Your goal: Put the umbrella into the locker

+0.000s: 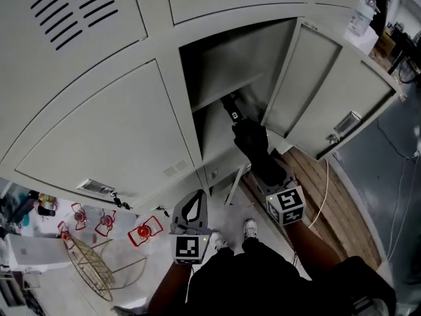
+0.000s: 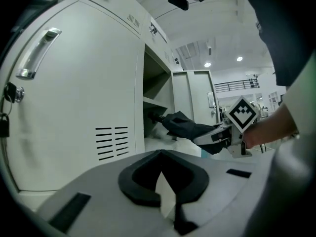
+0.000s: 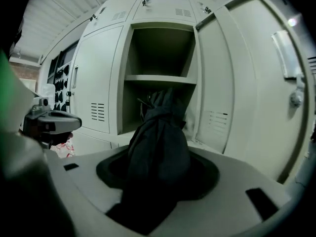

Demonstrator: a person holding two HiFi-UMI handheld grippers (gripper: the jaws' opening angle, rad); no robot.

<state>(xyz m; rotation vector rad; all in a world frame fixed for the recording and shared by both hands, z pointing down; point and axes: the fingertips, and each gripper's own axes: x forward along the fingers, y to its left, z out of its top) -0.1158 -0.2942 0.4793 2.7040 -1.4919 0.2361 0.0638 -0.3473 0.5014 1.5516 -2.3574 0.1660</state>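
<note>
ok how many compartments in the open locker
2: the upper compartment above the shelf, bare, and the lower compartment below it, where the umbrella pokes in. Any further down would be hidden.

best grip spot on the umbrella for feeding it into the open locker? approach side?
Grip the near end of the folded canopy, coming from the front, in line with its length, as the right gripper does. The umbrella is a slim bundle pointing into the lower compartment under the shelf. Its far end is inside, and the open door walls off the right side.
</note>
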